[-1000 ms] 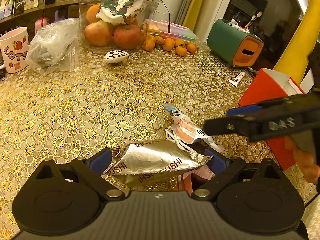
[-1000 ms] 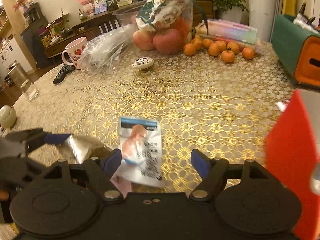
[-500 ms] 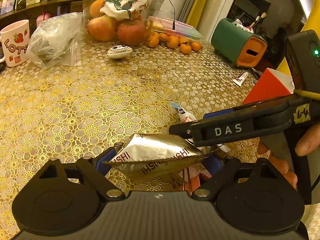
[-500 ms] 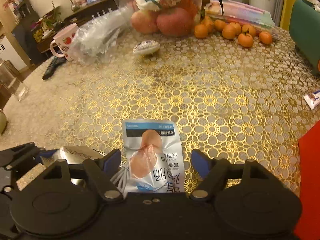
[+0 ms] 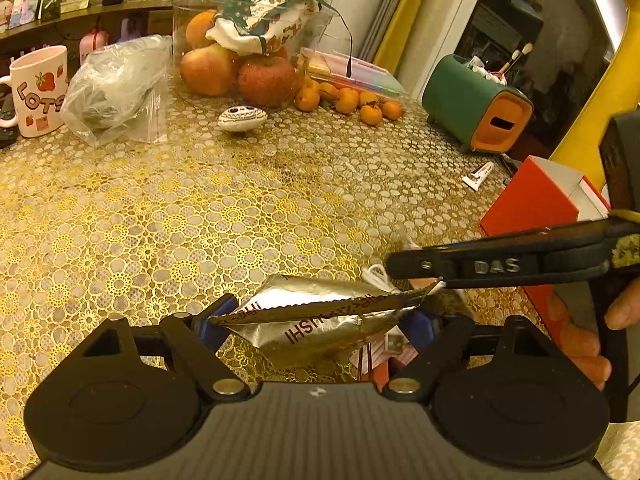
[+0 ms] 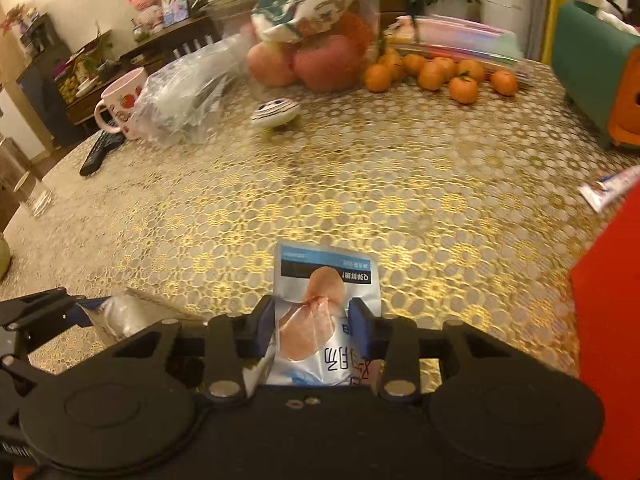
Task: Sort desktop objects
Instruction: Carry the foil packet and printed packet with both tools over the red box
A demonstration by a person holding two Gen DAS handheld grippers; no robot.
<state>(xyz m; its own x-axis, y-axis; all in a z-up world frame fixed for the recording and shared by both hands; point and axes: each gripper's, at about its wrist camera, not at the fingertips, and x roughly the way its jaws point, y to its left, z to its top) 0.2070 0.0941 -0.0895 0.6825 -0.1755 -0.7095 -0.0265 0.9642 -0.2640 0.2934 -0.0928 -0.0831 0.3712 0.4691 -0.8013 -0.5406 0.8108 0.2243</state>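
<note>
the right gripper (image 6: pixel 312 326) is closing on the light, crinkly snack packet (image 6: pixel 324 312) lying on the table (image 6: pixel 360 184), while the left gripper (image 5: pixel 316 326) is closing across the soft, slippery foil pouch (image 5: pixel 316 316), best pinched near its sealed edge.

Both wrist cams are sitting close above the gold lace tablecloth (image 5: pixel 168 208), looking fwd and steeply down along their fingers toward the fruit bowl (image 6: pixel 316 52), sharing the tabletop, mug (image 5: pixel 38 92), oranges (image 6: pixel 440 72), w/ the left view also catching the right gripper (image 5: pixel 400 268).
</note>
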